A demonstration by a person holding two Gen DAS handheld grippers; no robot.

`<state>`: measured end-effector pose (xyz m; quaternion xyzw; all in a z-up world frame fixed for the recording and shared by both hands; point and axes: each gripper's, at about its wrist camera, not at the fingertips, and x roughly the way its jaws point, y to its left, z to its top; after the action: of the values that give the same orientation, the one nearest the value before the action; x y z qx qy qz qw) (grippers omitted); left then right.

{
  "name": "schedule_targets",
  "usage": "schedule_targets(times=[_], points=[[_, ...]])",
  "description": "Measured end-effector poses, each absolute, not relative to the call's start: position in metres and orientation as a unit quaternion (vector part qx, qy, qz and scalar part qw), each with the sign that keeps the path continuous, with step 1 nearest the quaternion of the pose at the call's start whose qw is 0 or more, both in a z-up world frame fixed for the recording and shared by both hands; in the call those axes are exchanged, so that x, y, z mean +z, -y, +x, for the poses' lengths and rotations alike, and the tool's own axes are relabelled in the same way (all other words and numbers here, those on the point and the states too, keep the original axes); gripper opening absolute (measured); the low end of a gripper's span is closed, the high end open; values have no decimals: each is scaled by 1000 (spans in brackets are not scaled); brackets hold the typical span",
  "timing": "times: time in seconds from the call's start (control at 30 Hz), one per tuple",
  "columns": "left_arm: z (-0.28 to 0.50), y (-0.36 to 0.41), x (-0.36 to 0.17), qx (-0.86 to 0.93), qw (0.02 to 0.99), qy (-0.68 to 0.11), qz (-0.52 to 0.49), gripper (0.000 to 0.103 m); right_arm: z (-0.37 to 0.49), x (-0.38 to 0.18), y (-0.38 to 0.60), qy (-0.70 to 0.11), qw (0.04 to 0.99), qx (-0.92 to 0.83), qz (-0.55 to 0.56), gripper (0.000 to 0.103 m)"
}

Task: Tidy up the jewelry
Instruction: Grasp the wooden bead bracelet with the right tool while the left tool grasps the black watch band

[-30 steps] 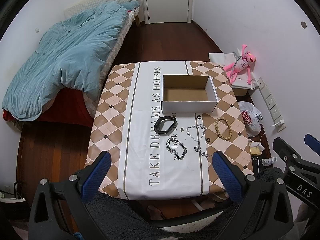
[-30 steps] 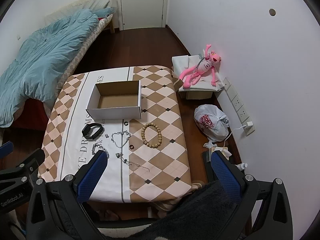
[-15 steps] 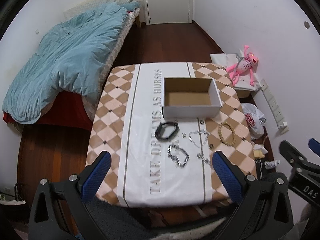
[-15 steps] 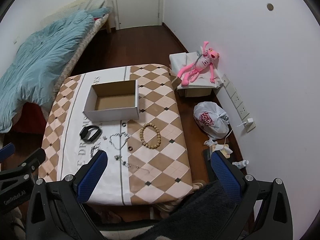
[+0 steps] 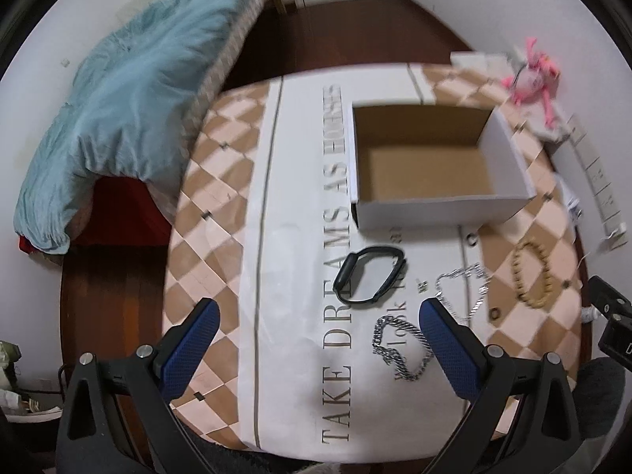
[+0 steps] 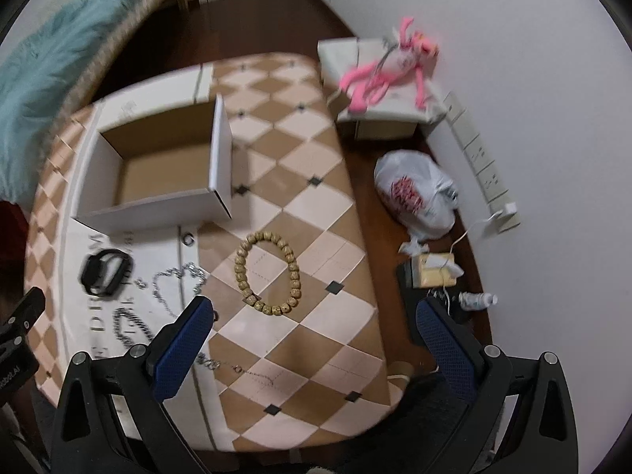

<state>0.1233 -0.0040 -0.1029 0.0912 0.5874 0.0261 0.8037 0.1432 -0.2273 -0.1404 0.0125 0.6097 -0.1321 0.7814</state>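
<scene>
An open white cardboard box (image 5: 432, 207) (image 6: 158, 213) stands on the checked tablecloth (image 5: 221, 181) (image 6: 316, 205). In front of it lie a black wristband (image 5: 369, 274) (image 6: 104, 272), a thin silver chain (image 5: 462, 290) (image 6: 177, 284), a thick silver chain (image 5: 399, 345) (image 6: 132, 328), a wooden bead bracelet (image 5: 531, 276) (image 6: 268, 272) and small rings (image 6: 189, 239). My left gripper (image 5: 316, 339) is open and empty above the table's near part, its right finger beside the thick chain. My right gripper (image 6: 312, 339) is open and empty above the table's right front.
A bed with a blue quilt (image 5: 130, 91) stands left of the table. A pink plush toy (image 6: 387, 67) lies on a white stool by the right wall. A plastic bag (image 6: 414, 193), a power strip (image 6: 482, 166) and small clutter lie on the floor at the right.
Both grippers have moved forward and down toward the table; the box and jewelry now look much larger. Nothing on the table has moved. Both grippers stay open.
</scene>
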Motion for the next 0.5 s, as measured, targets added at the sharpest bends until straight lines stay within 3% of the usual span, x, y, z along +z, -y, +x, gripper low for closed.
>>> schedule_targets(times=[0.2,0.4,0.47,0.5], points=[[143,-7,-143,42,785,-613,81,103,161,-188,230,-648,751,-123,33,85],[161,-18,-167,43,773,-630,57,102,173,-213,234,-662,737,-129,49,78],[165,-21,-175,40,766,-640,43,96,175,-217,237,-664,734,-133,58,76],[167,-22,-178,38,763,-645,38,86,176,-220,238,-665,732,-137,62,75]])
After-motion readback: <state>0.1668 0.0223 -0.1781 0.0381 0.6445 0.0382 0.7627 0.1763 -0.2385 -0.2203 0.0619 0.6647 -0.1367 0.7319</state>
